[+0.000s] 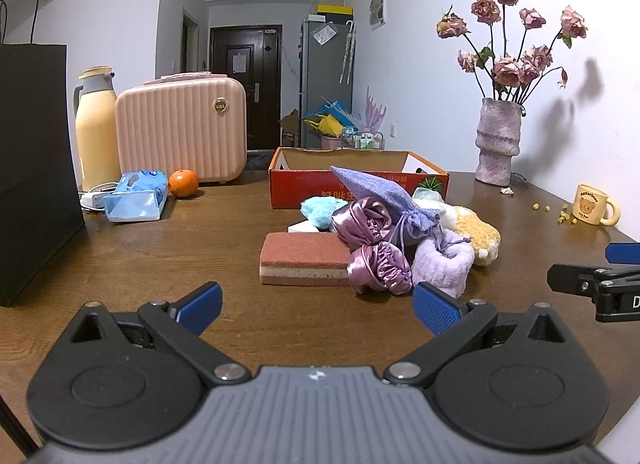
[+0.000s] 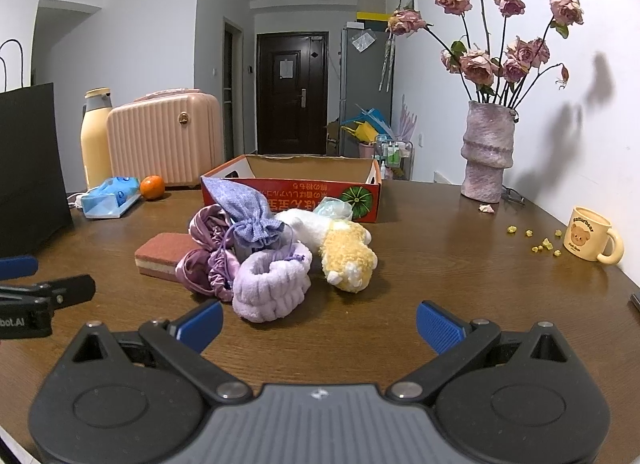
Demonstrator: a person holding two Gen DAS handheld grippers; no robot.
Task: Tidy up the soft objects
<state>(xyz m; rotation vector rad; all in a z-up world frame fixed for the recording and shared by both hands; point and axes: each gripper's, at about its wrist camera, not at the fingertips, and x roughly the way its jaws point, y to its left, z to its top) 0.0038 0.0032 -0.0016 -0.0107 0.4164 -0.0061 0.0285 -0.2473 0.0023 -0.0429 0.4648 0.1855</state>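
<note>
Soft pile (image 2: 276,248) before box (image 2: 292,191) (touching).

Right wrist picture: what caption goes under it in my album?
Open right gripper faces a pile of soft things before a red box.

Home: fridge (image 1: 326,79), front door (image 2: 291,97), hallway.

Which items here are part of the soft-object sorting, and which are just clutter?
Job: sponge, satin scrunchies, lilac pouch, purple headband, plush toy, red box.

Clutter: orange, tissues, suitcase, flask, vase, mug.
</note>
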